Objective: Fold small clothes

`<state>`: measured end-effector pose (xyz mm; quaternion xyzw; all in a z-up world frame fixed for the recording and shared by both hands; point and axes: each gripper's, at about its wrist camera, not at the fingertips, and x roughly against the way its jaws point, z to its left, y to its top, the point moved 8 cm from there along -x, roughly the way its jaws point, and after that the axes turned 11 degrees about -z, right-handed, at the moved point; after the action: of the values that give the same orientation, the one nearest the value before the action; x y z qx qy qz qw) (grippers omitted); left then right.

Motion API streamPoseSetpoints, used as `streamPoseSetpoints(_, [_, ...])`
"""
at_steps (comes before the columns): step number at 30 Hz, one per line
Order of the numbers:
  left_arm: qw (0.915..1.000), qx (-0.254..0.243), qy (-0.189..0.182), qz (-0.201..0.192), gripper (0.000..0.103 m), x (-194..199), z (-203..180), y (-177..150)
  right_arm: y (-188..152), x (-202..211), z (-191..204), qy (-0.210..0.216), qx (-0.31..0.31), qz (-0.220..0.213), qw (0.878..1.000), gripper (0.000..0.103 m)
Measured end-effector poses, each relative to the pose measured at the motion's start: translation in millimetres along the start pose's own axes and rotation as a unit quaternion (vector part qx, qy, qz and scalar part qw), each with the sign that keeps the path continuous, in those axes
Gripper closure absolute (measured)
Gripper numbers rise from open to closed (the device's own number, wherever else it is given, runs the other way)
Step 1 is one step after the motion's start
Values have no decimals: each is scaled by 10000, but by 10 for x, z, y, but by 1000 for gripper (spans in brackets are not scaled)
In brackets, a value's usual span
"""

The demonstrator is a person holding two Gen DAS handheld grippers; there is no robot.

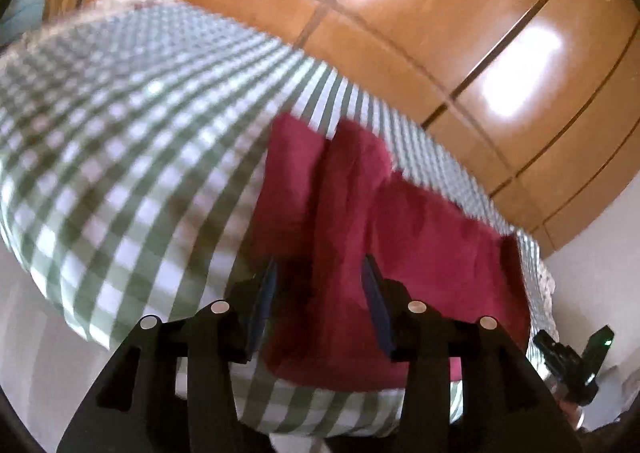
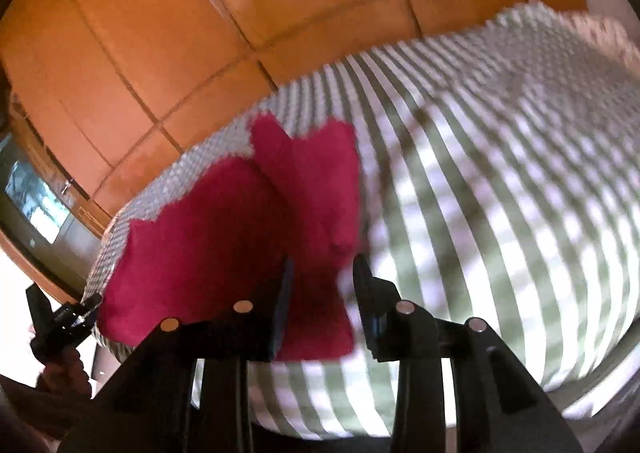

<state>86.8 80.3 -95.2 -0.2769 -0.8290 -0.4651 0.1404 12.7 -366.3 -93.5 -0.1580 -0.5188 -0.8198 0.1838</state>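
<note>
Now both released: left gripper (image 1: 320, 281) and right gripper (image 2: 322, 273) hover over red garment (image 1: 352, 213) on checked surface (image 1: 120, 173); pre-grasp, next pinch edges.

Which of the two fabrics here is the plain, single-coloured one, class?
The red garment: solid crimson with no pattern, lying rumpled on top of the green-and-white checked cloth, which covers the surface beneath it. Both grippers sit open near it.

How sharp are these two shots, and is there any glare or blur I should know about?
Left wrist view: checked cloth smeared by motion blur, bright glare patches on the wooden wardrobe, red garment fairly sharp. Right wrist view: heavier blur over the checks, overexposed at lower right, fisheye bending the panel lines.
</note>
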Motion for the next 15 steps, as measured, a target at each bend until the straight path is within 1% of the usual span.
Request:
streamPoseSetpoints(2, [9992, -354, -41, -175, 60, -8, -173, 83, 128, -78, 229, 208, 258, -50, 9994, 72])
streamPoseSetpoints(4, [9969, -765, -68, -190, 60, -88, -342, 106, 206, -217, 434, 352, 528, 6, 9980, 72])
streamPoseSetpoints(5, [9943, -1050, -32, -164, 60, -175, -439, 85, 227, -327, 538, 416, 660, 84, 9969, 72])
streamPoseSetpoints(7, [9899, -1415, 17, 13, 60, -368, -538, 7, 230, -555, 701, 501, 884, 257, 9945, 72])
streamPoseSetpoints(8, [9886, -1500, 109, 106, 60, -467, -531, -24, 226, -689, 783, 583, 985, 331, 9929, 72])
streamPoseSetpoints(10, [9856, -1632, 309, 319, 60, -625, -496, -118, 189, -927, 868, 701, 1015, 514, 9910, 67])
streamPoseSetpoints(12, [9825, -1769, 440, 389, 60, -723, -443, -164, 178, -1205, 839, 615, 1017, 717, 9903, 67])
streamPoseSetpoints(13, [9814, -1826, 441, 386, 60, -725, -434, -174, 207, -1346, 756, 406, 1036, 753, 9909, 67])
streamPoseSetpoints(15, [9770, -2042, 469, 395, 60, -746, -431, -196, 303, -1477, 579, 16, 992, 627, 9931, 67])
